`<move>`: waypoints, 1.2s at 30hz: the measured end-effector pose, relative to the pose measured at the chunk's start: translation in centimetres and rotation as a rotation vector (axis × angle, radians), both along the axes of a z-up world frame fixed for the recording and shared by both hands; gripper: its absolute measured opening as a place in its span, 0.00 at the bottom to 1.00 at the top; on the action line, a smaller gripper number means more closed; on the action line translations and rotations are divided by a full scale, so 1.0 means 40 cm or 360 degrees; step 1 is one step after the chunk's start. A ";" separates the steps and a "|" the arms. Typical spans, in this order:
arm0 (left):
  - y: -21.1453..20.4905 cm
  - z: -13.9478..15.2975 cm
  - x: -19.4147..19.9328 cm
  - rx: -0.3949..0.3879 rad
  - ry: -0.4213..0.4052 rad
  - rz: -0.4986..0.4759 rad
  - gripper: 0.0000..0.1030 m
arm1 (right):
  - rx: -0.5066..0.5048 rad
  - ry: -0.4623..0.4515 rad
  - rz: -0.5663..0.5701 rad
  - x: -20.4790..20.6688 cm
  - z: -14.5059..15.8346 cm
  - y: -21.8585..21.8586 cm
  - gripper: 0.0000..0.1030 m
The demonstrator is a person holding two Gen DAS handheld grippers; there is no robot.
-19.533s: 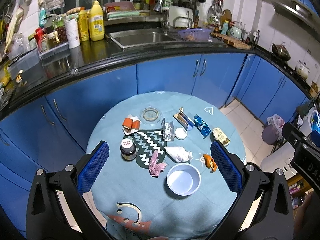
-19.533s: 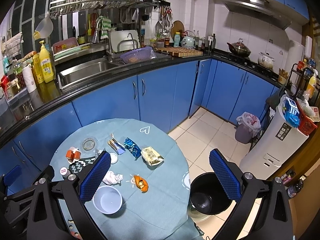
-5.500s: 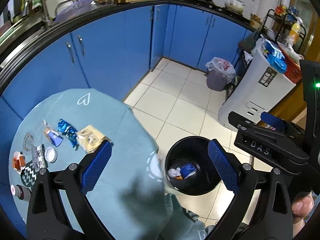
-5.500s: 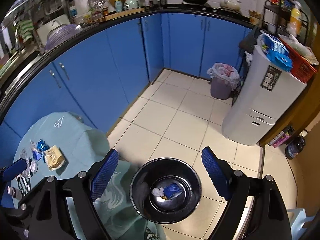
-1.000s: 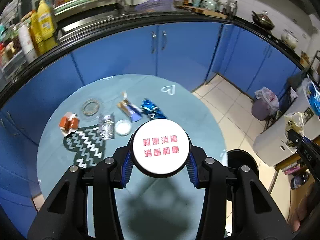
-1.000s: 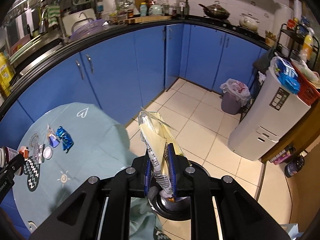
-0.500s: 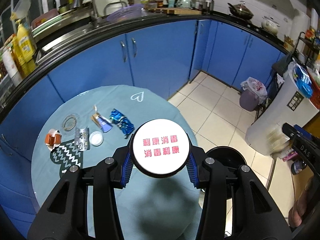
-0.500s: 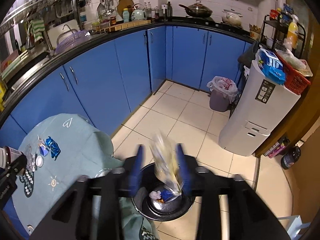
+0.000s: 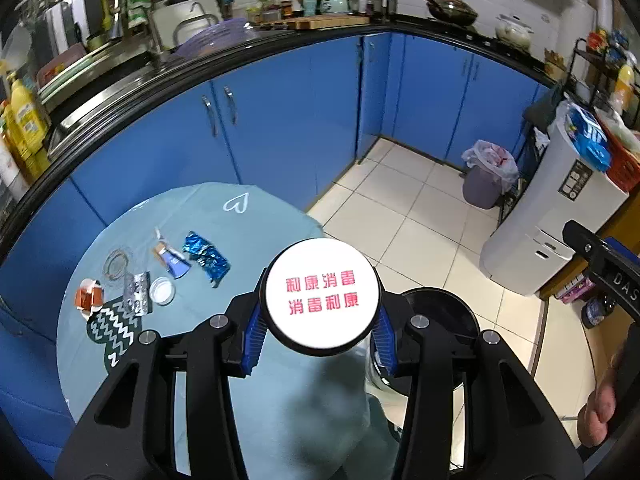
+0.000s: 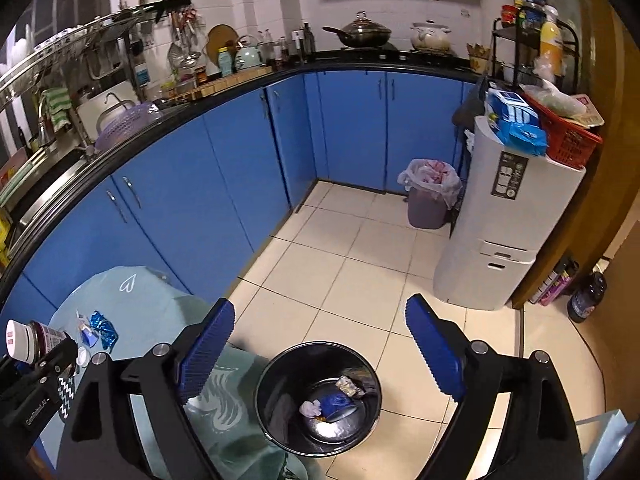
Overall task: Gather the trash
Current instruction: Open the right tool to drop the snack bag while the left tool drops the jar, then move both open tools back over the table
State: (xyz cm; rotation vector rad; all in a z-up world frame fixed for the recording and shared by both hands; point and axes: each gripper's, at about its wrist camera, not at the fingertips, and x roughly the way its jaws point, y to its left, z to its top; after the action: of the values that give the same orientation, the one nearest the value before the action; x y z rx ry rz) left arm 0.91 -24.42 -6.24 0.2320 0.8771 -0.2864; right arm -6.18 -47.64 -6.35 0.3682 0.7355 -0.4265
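Left gripper [image 9: 320, 340] clamped on a small dark bottle with a white cap [image 9: 322, 296], red characters printed on the cap face, blue pads pressed to both sides of it. Same bottle seen from the right wrist at 9 o'clock [image 10: 34, 342], cap pointing left, held above the table edge.

Right gripper [image 10: 320, 360] spread wide, jaws just been opening, nothing between the blue fingers [image 10: 208, 350]. Directly under the gap, at 6 o'clock, black trash bin [image 10: 276, 420] standing on the pale tiled floor, touching the hanging edge of the tablecloth. Inside it, a crumpled yellowish wrapper [image 10: 350, 386] at the top, a blue packet [image 10: 334, 404] in the middle, a white tissue wad [image 10: 310, 410] just beside it on the left.

Round table with teal cloth [image 9: 200, 216] at 9 o'clock in the left wrist view. Still lying there: crinkled blue foil wrapper [image 9: 206, 256], a torn blue-and-orange packet [image 9: 170, 254] just left of it, a white lid [image 9: 162, 291], a silver blister pack [image 9: 136, 294], an orange carton piece [image 9: 88, 298], a clear round lid [image 9: 118, 264].

Person's fingers [image 9: 604, 404] at 4 o'clock gripping the right handle
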 end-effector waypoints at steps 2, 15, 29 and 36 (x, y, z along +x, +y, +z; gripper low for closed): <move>-0.019 0.000 -0.004 0.0001 0.0001 -0.0027 0.45 | 0.0004 0.0005 -0.0016 -0.005 -0.002 -0.012 0.83; -0.203 0.015 -0.041 -0.0015 -0.0031 -0.0302 0.45 | -0.0001 0.0000 -0.0223 -0.076 -0.005 -0.140 0.83; -0.347 0.065 -0.080 -0.0053 -0.0168 -0.0504 0.65 | 0.0037 0.0017 -0.0311 -0.106 -0.024 -0.209 0.83; -0.340 0.066 -0.079 -0.0049 -0.0172 -0.0486 0.66 | 0.0049 0.0015 -0.0266 -0.086 -0.023 -0.193 0.83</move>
State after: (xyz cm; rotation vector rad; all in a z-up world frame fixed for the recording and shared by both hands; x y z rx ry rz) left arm -2.24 -38.02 -3.60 0.3503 0.7287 -0.5660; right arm -9.60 -55.37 -7.27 0.4591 0.7235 -0.5752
